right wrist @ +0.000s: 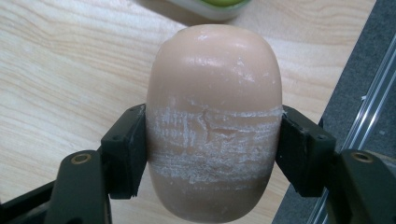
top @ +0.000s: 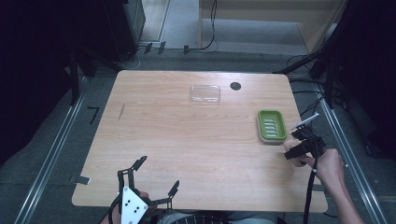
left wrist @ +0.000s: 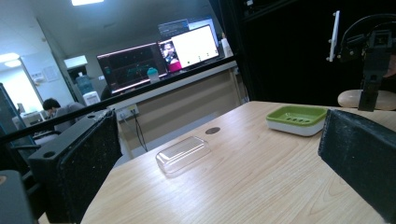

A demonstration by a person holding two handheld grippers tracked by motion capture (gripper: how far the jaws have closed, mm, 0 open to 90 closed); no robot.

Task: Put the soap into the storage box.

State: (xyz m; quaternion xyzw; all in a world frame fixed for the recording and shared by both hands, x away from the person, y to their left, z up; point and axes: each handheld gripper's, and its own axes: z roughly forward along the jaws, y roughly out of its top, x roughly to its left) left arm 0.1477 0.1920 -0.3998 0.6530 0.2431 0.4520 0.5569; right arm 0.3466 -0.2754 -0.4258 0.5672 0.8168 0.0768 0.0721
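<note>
Right gripper (right wrist: 212, 154): jaws clamped on both flanks of pale peach soap bar (right wrist: 214, 121), pads pressed flat against its sides; scuffed whitish band across bar at pad height, smooth and glossy above. Bar rounded, long axis pointing away from the jaws, far end toward green soap dish (right wrist: 212, 5) at top edge of right gripper view. From high view: right gripper (top: 299, 150) near right table edge, just short of the dish (top: 271, 126), held in right hand (top: 327, 165) with cable trailing back along forearm; soap (top: 295, 156) seen as pale patch under the jaws; contact with tabletop cannot be told. Dish green on white base, slotted floor, lying close to right edge of wooden table (top: 187, 140). Left gripper (top: 156, 175): jaws wide apart, nothing between pads, at near-left table edge with white three-cornered plate on top. Left gripper view: both black jaws at frame sides, bare tabletop between. Clear plastic lid (top: 205, 94) at far centre of table, well apart from both grippers; small dark round hole (top: 235, 86) just beside it. Beyond table in left gripper view: monitors (left wrist: 159, 58) lit on a desk.
</note>
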